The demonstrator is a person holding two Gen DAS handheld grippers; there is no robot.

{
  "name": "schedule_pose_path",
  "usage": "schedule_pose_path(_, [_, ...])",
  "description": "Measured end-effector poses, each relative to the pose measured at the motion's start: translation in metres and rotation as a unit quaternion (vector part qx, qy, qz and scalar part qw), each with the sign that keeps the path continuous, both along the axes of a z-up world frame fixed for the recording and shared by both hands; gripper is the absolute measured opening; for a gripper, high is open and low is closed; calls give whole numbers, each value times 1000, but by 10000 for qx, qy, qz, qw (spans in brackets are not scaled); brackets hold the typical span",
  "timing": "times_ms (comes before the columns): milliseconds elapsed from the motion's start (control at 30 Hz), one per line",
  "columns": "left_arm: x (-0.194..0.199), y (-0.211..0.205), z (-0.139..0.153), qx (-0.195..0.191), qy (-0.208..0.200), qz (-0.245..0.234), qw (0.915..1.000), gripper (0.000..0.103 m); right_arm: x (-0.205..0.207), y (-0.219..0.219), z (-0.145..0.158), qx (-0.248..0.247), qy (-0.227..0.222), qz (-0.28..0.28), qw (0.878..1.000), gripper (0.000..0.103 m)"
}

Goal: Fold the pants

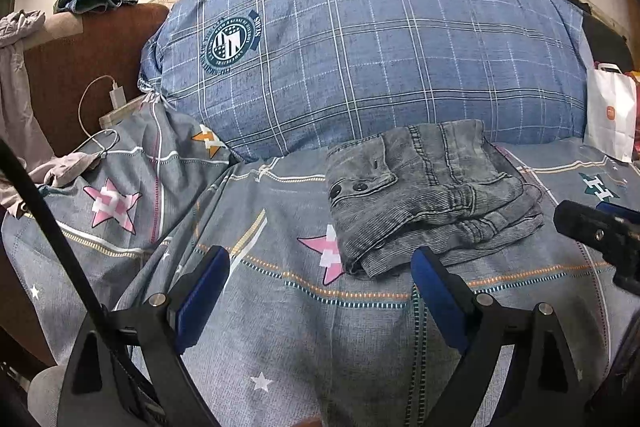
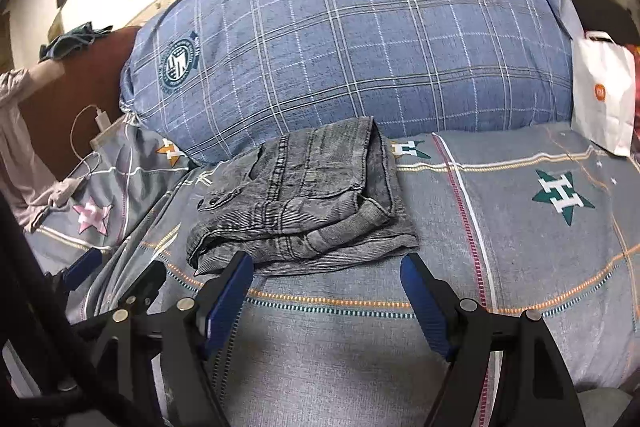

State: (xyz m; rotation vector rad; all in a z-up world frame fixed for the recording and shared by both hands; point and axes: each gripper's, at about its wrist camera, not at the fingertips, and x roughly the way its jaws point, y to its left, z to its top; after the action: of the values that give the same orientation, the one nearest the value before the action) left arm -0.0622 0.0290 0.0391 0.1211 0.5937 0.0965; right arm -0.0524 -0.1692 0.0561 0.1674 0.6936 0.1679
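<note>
Grey denim pants (image 1: 428,195) lie folded into a compact bundle on the grey star-print bedsheet (image 1: 280,307), in front of a big blue plaid pillow (image 1: 360,55). They also show in the right wrist view (image 2: 300,195). My left gripper (image 1: 320,267) is open and empty, hovering just short of the bundle's near left edge. My right gripper (image 2: 326,267) is open and empty, its fingers standing either side of the bundle's near edge, apart from it. The right gripper's tip shows at the right edge of the left wrist view (image 1: 600,231).
A white paper bag (image 2: 604,95) stands at the right by the pillow. A white charger and cable (image 1: 112,107) lie at the left beside the brown headboard (image 1: 76,67). Loose pale clothes (image 1: 16,39) hang at the far left.
</note>
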Motion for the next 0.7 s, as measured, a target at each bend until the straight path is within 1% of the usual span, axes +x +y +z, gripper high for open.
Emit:
schedule_pose_path(100, [-1, 2, -1, -15, -7, 57, 10000, 92, -1, 6, -1, -104, -27, 57, 9999, 79])
schedule_pose_path(400, [0, 11, 0, -167, -2, 204, 9997, 92, -1, 9, -3, -129, 11, 154, 9998, 79])
schedule_pose_path(700, [1, 8, -2, -110, 32, 154, 9998, 92, -1, 10, -3, -162, 12, 196, 9997, 79])
